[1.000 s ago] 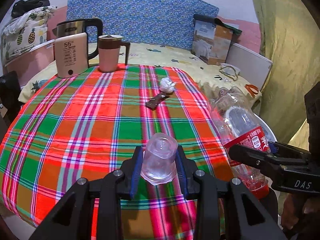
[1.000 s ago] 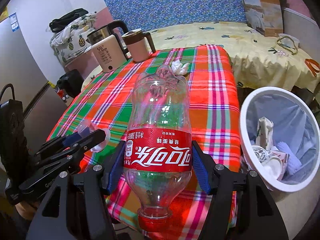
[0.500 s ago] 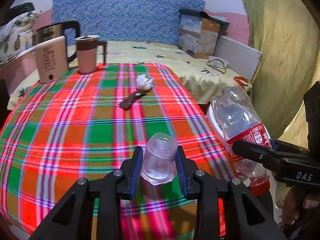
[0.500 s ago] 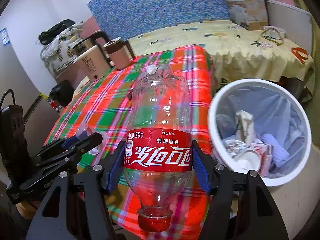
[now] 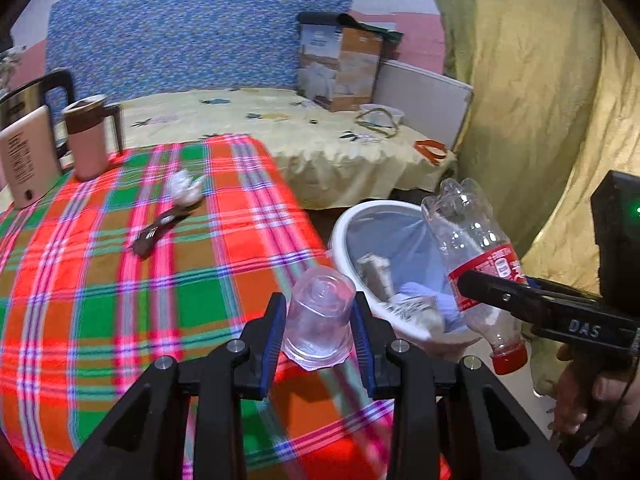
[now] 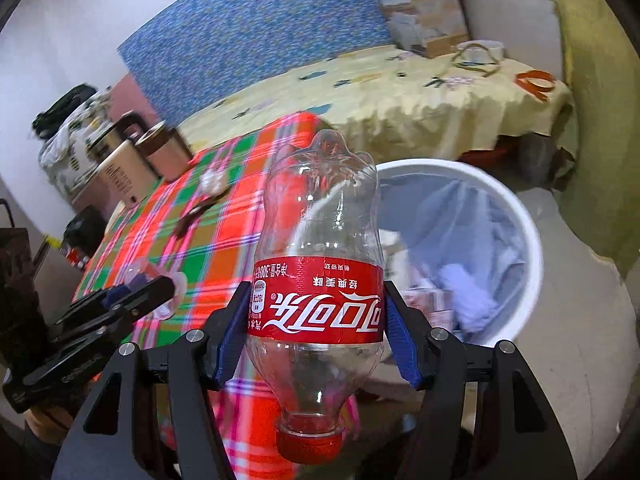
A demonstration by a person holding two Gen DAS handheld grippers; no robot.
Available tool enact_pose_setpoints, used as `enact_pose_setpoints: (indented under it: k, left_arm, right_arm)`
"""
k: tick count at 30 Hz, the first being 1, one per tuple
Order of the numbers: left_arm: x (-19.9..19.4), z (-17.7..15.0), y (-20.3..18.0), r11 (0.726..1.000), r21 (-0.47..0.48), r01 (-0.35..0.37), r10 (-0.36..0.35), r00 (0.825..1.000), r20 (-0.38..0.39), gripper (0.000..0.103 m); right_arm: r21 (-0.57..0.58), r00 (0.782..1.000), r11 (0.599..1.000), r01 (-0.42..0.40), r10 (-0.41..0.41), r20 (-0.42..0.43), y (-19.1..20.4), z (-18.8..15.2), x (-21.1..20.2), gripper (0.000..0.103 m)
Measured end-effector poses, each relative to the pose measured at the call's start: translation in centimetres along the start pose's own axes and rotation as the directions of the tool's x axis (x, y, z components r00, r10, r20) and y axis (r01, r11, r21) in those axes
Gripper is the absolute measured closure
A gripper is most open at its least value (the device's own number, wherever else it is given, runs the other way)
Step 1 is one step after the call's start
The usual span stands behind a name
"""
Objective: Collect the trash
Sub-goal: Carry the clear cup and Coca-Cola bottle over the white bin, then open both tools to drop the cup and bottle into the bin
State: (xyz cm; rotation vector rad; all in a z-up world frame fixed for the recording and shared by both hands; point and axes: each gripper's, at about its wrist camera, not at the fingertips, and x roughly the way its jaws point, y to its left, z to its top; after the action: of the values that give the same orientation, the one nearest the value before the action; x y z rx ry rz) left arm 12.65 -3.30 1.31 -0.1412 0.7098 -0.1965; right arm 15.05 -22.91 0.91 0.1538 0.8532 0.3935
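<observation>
My left gripper (image 5: 318, 322) is shut on a clear plastic cup (image 5: 318, 316), held upside down over the table's right edge. My right gripper (image 6: 316, 320) is shut on an empty cola bottle (image 6: 318, 280) with a red label, cap toward me; it also shows in the left wrist view (image 5: 476, 256). The bottle hangs at the near rim of a white trash bin (image 6: 520, 216) lined with a blue bag, which holds paper trash. The bin also shows in the left wrist view (image 5: 360, 216). A crumpled white tissue (image 5: 184, 188) and a dark wrapper (image 5: 154, 232) lie on the plaid tablecloth (image 5: 100, 280).
A kettle (image 5: 24, 152) and a brown mug (image 5: 90, 140) stand at the table's far left. A bed with a yellow sheet (image 5: 304, 132) lies behind the table and bin. A yellow curtain (image 5: 540, 100) hangs at the right. The bin stands on the floor between table and curtain.
Both grippers have swung right, away from the table's middle toward the bin. The bottle now hangs at the bin's rim and the cup is at the table's right edge. Both grips are unchanged.
</observation>
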Motion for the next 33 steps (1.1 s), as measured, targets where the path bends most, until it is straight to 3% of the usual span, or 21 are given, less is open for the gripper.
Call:
enact_pose_setpoints:
  k: [13,29,31,33]
  left_arm:
    - [4.3,2.1,-3.8,0.991,0.052,0.124,-0.122,0.992,-0.036,0.069]
    - [9.0,2.7,-5.8,0.982,0.074,0.176,-0.167,0.979,-0.113,0.069]
    - [9.2,2.6,-5.9,0.982,0.075,0.174,-0.165,0.980,-0.114,0.065]
    - [9.3,2.7,-5.8,0.982,0.067,0.179,-0.171,0.979,-0.109,0.054]
  right_arm:
    - [0.070,0.997,0.995,0.074,-0.073,-0.014,-4.2,0.8,1.1,0.039]
    - [0.068,0.987,0.989,0.130,-0.123,-0.099,-6.6,1.6,3.4,0.039]
    - [0.069,0.989,0.990,0.126,-0.120,-0.088,-6.6,1.6,3.2,0.039]
    - [0.077,0.990,0.989,0.125,-0.119,-0.074,-6.7,1.6,2.7,0.039]
